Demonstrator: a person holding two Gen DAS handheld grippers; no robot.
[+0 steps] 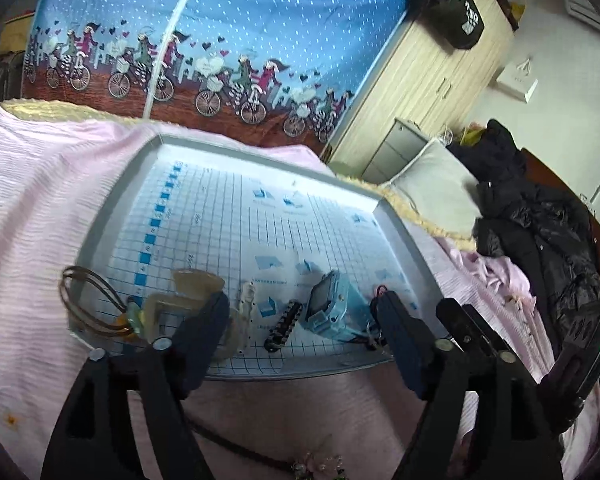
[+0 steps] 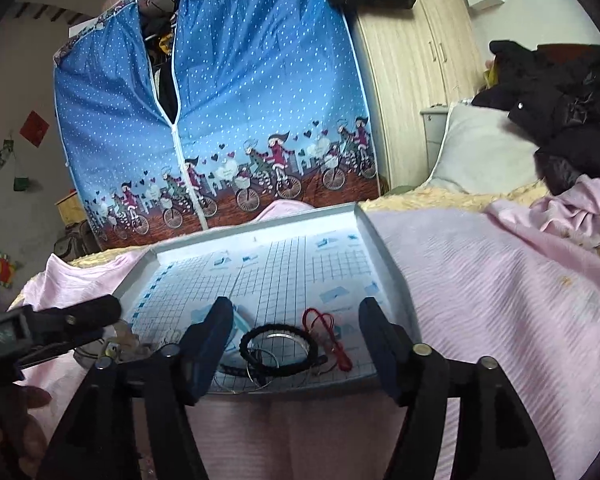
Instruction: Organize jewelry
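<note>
Two grippers hover at the near edge of a shallow grey tray point(image 1: 112, 200) lined with grid paper, set flat on a pink bedspread point(image 1: 32, 208), probably so small pieces stay corralled on a firm surface; left gripper point(image 1: 304, 312) has fingers spread wide and empty, bracketing a blue watch point(image 1: 330, 300) and a dark beaded strap point(image 1: 283, 325), with brown cord loops point(image 1: 88, 300) draped over the tray's left rim. Right gripper point(image 2: 296, 322) is likewise wide and empty, framing a black braided bracelet point(image 2: 278, 344), thin silver hoops point(image 2: 260, 364) and a red string point(image 2: 332, 334); everything is bunched near the front, likely for easy reach, and sorting seems barely begun.
</note>
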